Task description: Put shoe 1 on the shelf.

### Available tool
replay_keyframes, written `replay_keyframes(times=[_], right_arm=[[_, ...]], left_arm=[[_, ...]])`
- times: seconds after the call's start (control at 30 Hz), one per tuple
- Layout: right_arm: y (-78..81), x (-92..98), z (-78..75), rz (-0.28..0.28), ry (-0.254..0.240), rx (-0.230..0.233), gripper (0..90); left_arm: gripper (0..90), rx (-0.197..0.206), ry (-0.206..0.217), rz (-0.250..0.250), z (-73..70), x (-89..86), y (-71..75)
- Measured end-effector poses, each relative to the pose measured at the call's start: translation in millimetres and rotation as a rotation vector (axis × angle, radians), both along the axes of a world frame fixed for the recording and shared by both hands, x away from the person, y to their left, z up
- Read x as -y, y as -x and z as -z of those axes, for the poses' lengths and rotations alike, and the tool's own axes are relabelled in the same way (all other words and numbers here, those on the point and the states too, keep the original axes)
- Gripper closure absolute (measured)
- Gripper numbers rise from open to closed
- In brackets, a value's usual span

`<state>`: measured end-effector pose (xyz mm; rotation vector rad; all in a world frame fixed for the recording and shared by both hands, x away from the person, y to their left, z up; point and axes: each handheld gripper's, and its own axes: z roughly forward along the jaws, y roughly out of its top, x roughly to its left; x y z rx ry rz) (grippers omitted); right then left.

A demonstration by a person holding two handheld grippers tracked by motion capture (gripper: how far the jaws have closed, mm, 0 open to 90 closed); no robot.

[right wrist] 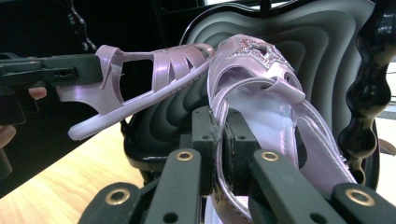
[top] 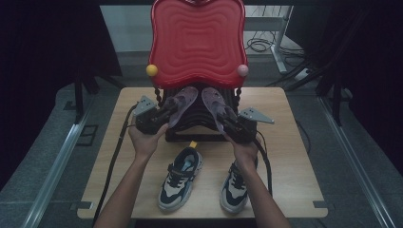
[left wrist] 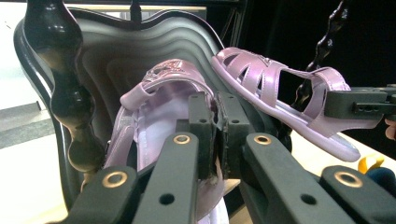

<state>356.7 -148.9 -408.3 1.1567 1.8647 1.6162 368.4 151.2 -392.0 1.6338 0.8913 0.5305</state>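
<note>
While raised before the black rack (top: pixel 190 135): left gripper (left wrist: pixel 215 116) clamped on left purple sandal (left wrist: pixel 161 100), right gripper (right wrist: pixel 219 126) clamped on right purple sandal (right wrist: pixel 261 84). Toes angled together ahead of claws. Sneakers (top: pixel 180 178) behind claws on table (top: pixel 294 156).

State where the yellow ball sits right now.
In the high view, the yellow ball sits at the red tray's lower-left corner, above the left gripper.

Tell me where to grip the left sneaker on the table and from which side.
Grip the left sneaker at its heel collar, beside the yellow pull tab, coming from above. It stands upright, sole down, with its heel toward the rack, so that open rim faces upward.
</note>
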Motion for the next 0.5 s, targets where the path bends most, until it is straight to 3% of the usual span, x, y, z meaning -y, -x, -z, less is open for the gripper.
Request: replay_keyframes(times=[0.5], right_arm=[[-18.2, -13.1, -3.4, 0.079, -0.012, 0.025, 85.0]], left_arm=[[86.1, 0.062, 0.001, -0.046, -1.8, 13.1, -15.2]])
